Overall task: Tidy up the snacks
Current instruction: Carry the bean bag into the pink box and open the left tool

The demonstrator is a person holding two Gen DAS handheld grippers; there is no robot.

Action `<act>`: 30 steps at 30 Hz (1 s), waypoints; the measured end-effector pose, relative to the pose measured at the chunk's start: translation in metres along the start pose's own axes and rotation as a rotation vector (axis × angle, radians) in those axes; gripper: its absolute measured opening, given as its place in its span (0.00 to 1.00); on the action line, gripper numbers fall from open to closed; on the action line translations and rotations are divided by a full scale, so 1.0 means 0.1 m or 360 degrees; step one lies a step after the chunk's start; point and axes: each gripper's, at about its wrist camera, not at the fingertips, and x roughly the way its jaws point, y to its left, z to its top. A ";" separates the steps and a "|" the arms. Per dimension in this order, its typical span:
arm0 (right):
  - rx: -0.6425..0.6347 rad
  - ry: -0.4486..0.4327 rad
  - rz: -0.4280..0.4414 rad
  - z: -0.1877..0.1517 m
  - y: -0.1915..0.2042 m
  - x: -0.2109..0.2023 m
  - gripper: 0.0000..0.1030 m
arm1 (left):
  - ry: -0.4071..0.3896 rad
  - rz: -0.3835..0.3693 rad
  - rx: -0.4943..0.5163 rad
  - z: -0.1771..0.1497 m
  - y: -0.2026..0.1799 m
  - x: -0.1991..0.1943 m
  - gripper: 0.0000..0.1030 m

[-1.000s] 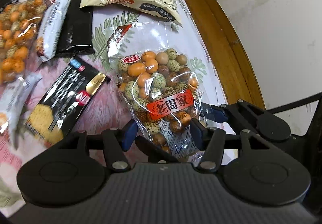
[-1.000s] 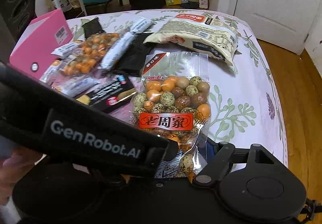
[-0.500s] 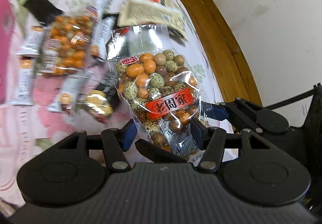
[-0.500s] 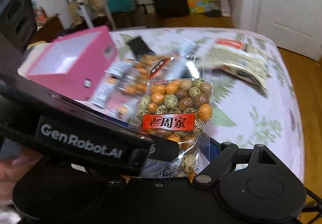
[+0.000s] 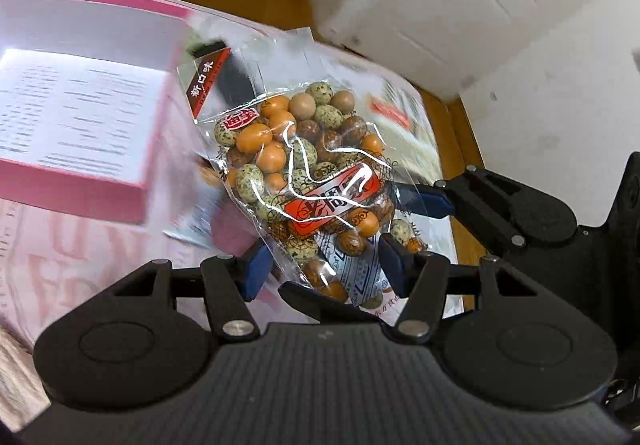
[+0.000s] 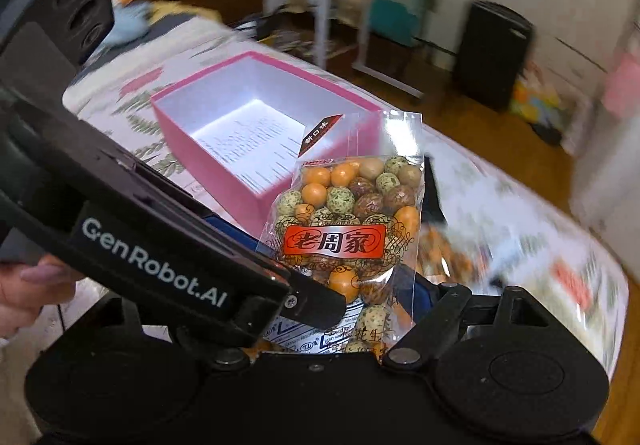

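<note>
Above the bed, between its scattered snacks and the pink box, a clear bag of coated peanuts hangs in the air, off the floral bedcover. The left gripper pinches the bag's lower end, both blue pads pressing on the plastic. The right gripper sits at the same lower end with the bag between its fingers; one blue pad lies against the bag's edge, but the other finger is hidden behind the left gripper's body, so I cannot tell whether it presses or merely flanks the bag. Its jaws have just been opening, with the bag between them.

The pink box stands open near the bed's far edge, and nothing shows inside except a printed sheet on its floor. Judging by that, no snack has been stowed yet and this bag would be the first. It is close to the box's near corner but not over the opening.

Still left, as I read it: carry the bag over the rim, let go, then come back for the rest. Orange packets and a pale bag with a red label lie blurred on the cover toward the right-hand edge, so most of the sorting remains.
</note>
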 end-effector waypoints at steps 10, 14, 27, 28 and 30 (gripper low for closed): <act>-0.0500 -0.0040 0.0007 0.98 0.15 0.75 0.83 | -0.0022 0.0113 -0.0252 0.95 0.81 0.00 0.55; -0.0581 -0.0096 0.0070 1.14 0.15 0.98 0.82 | -0.0083 0.0185 -0.0274 1.07 1.02 0.05 0.55; -0.0811 0.0077 0.0246 1.31 0.19 1.59 0.77 | -0.0001 0.0171 -0.0412 1.12 1.63 0.37 0.54; -0.0820 0.0091 0.0255 1.31 0.19 1.62 0.77 | 0.0010 0.0174 -0.0415 1.13 1.64 0.41 0.54; -0.0857 0.0121 0.0260 1.32 0.19 1.71 0.77 | 0.0033 0.0182 -0.0434 1.14 1.69 0.50 0.55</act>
